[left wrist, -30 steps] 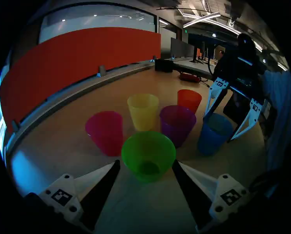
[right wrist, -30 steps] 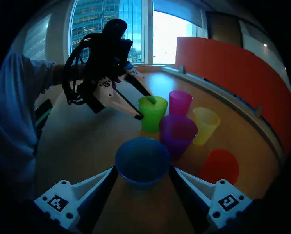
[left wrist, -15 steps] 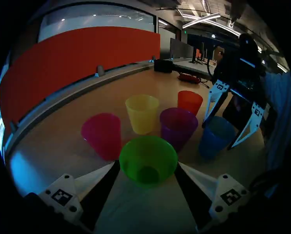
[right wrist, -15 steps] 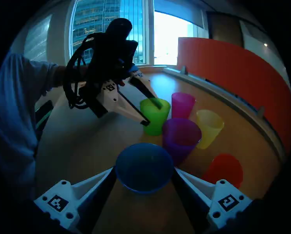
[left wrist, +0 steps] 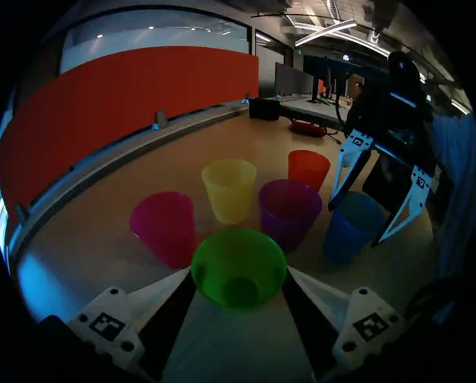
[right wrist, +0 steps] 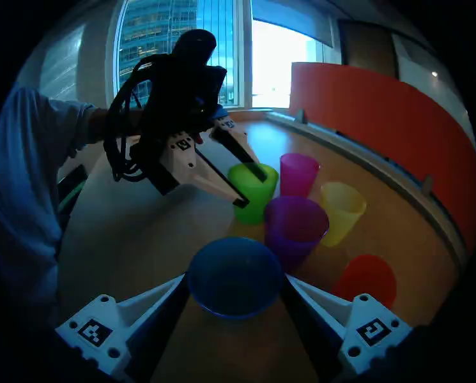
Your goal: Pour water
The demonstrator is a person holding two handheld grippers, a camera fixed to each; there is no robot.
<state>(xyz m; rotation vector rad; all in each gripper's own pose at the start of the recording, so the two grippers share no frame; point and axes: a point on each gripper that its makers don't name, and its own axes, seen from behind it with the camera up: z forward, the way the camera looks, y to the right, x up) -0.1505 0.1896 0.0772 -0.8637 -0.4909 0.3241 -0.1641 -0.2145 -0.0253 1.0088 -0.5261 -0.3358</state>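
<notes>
A green cup (left wrist: pixel 239 271) sits between the fingers of my left gripper (left wrist: pixel 238 273), which touch its sides. In the right gripper view that left gripper (right wrist: pixel 253 189) holds the green cup (right wrist: pixel 255 195) from both sides, with a hand behind it. The blue cup (right wrist: pixel 234 276) fills the gap of my right gripper (right wrist: pixel 235 279), both fingers against it. The left gripper view has the right gripper (left wrist: pixel 356 225) straddling the blue cup (left wrist: pixel 351 226). Whether the cups hold water is hidden.
Pink (left wrist: pixel 164 226), yellow (left wrist: pixel 229 188), purple (left wrist: pixel 290 210) and red (left wrist: pixel 308 169) cups stand bunched between the two held cups on the wooden table (left wrist: pixel 110 255). A red partition (left wrist: pixel 110 96) runs along the far table edge. A sleeve (right wrist: pixel 20 191) is at the left.
Both grippers have slid forward, so the green and blue cups sit deeper between their fingers. The left gripper now grips the green cup closely.
</notes>
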